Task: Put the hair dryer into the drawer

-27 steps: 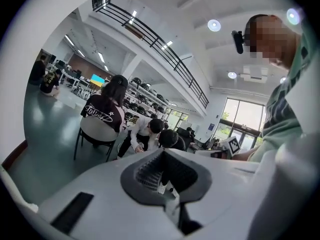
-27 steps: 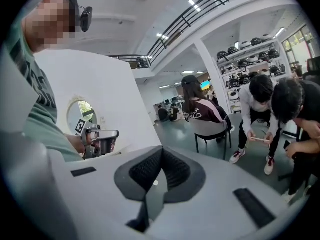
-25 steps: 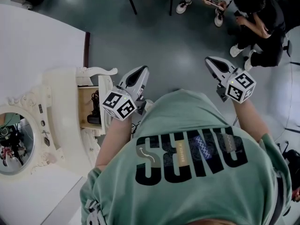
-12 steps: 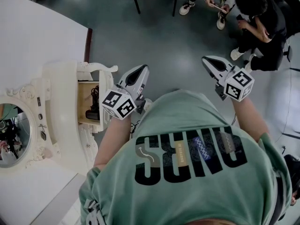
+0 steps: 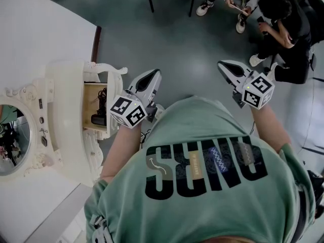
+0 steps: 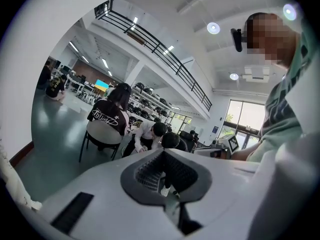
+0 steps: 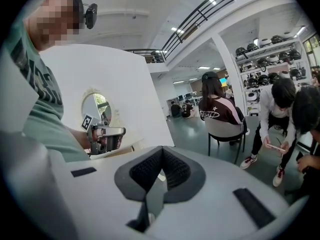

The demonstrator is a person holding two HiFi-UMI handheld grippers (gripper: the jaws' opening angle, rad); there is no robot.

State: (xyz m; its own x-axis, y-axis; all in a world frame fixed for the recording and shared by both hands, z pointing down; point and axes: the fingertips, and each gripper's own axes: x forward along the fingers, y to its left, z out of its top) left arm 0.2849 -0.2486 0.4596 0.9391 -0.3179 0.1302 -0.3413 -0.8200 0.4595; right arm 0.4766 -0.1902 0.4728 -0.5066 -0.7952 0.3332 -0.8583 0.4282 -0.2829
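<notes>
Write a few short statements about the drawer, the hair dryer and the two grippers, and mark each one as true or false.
1. The drawer of the white dressing table is open. True.
2. The hair dryer lies inside the drawer. True.
3. The right gripper holds the hair dryer. False: its jaws are shut on nothing, out over the floor.
4. The left gripper has its jaws wide apart. False: they are together, with nothing between them.
5. The mirror stands at the left of the head view. True.
</notes>
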